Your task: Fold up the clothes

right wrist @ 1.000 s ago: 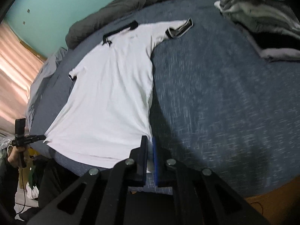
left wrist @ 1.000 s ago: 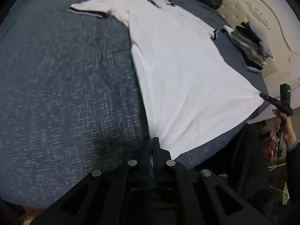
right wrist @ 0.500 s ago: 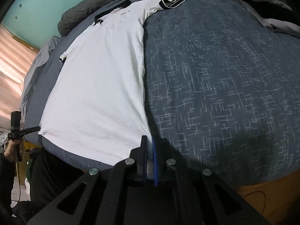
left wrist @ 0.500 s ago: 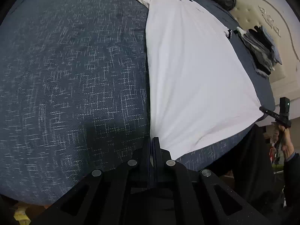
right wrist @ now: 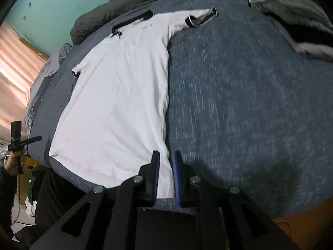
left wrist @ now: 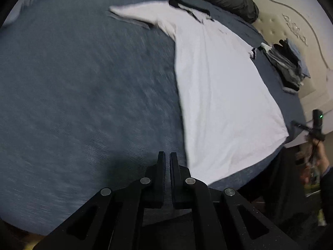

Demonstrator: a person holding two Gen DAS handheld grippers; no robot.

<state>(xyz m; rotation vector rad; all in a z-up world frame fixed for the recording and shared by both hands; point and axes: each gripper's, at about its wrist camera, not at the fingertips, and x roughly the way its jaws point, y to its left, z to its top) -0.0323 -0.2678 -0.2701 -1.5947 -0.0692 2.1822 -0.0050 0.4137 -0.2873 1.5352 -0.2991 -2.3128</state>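
Observation:
A white polo shirt (left wrist: 218, 95) with black collar and sleeve trim lies spread flat, face up, on the blue-grey bedspread (left wrist: 83, 83), collar at the far end. My left gripper (left wrist: 167, 156) is just left of the shirt's near hem corner, its fingers slightly apart and holding nothing. In the right wrist view the shirt (right wrist: 120, 95) runs away from me. My right gripper (right wrist: 165, 156) is open over the other hem corner, which lies loose between the fingers. Each gripper shows small in the other's view: the right gripper (left wrist: 296, 123) and the left gripper (right wrist: 39, 138).
A pile of folded dark and grey clothes (left wrist: 287, 62) sits right of the shirt, near the cream headboard (left wrist: 291, 27); it also fills the right view's top corner as the pile (right wrist: 291, 14). A dark duvet (right wrist: 124, 6) lies behind the collar. The person's hand (left wrist: 320, 156) holds the other gripper.
Both grippers held the stretched hem corners, lowered them to the bed, and have now opened. The hem lies slack; the left gripper has pulled off to the left of it.

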